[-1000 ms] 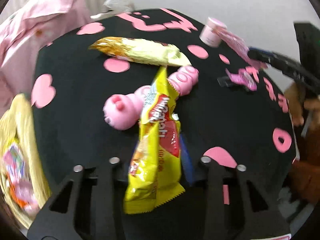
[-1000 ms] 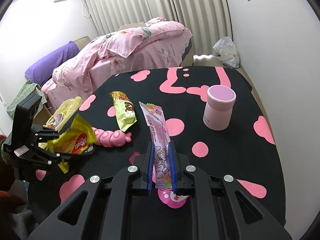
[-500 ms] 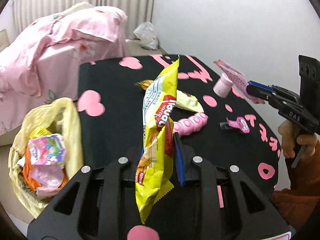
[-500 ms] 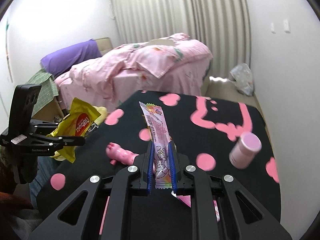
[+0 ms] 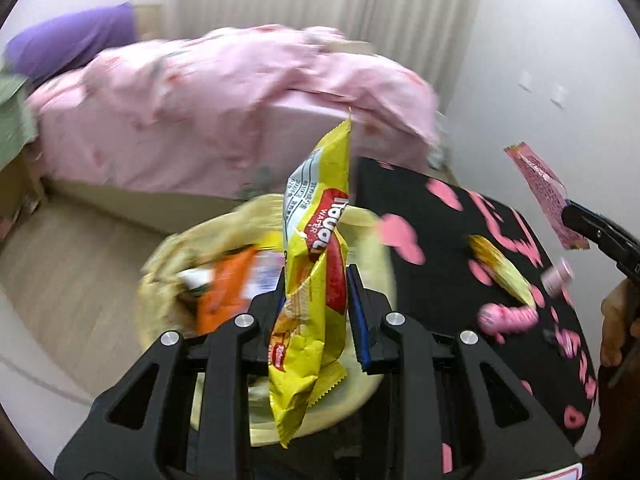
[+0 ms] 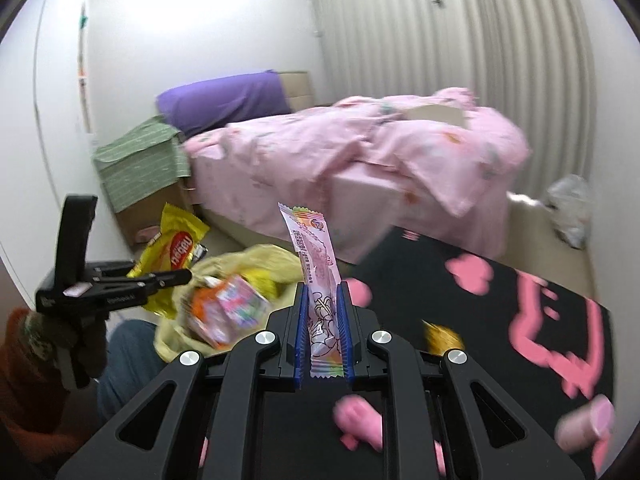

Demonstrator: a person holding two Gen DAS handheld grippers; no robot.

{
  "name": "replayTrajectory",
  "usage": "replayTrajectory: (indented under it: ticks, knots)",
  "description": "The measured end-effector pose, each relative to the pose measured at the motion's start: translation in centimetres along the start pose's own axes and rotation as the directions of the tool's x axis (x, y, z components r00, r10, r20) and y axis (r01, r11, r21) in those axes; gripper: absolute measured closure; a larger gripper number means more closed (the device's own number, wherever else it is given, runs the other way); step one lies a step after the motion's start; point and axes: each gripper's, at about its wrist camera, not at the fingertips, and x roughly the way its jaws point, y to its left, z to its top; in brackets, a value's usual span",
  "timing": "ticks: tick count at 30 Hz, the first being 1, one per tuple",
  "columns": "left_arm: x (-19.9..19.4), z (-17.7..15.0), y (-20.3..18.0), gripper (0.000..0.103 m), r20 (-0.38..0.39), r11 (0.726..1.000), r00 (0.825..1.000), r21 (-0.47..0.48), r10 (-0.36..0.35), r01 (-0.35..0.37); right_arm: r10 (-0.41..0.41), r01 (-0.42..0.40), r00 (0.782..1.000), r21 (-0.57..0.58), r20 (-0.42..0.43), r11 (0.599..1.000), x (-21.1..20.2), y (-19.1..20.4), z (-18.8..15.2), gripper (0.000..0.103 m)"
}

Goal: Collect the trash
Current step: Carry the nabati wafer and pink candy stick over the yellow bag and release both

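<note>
My left gripper [image 5: 318, 300] is shut on a yellow and red wafer packet [image 5: 316, 264] and holds it upright above a yellow trash bag [image 5: 192, 256] that holds several wrappers. My right gripper [image 6: 323, 312] is shut on a long pink candy wrapper [image 6: 316, 264], held upright near the table's edge. The trash bag [image 6: 240, 276] shows left of it in the right wrist view, with the left gripper [image 6: 176, 276] and its wafer packet [image 6: 174, 248] beside the bag. The pink wrapper [image 5: 544, 192] and right gripper show at far right in the left wrist view.
A black table with pink shapes [image 5: 448, 264] carries a gold wrapper [image 5: 500, 272], a pink toy [image 5: 506, 318] and a small pink cup [image 5: 558, 278]. A bed with pink bedding [image 6: 360, 152] stands behind. A clear plastic bag [image 6: 568, 208] lies on the floor.
Both grippers have swung left, away from the table towards the trash bag. The wafer packet now hangs over the bag's mouth. The pink wrapper is nearer the table's edge.
</note>
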Motion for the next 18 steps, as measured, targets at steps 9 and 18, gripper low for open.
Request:
replayTrajectory:
  ticks: [9,18]
  knots:
    - [3.4,-1.1,5.3,0.078,-0.06,0.987,0.998,-0.159,-0.016,0.007,0.161,-0.166,0.98,-0.034,-0.113,0.986,11.8,4.1,2.0,0.088]
    - [8.1,-1.3,6.2,0.07,-0.101,0.976,0.991,-0.208,-0.092,0.07,0.221,-0.218,0.957,0.036,-0.185,0.975,19.3,4.0,1.6,0.087]
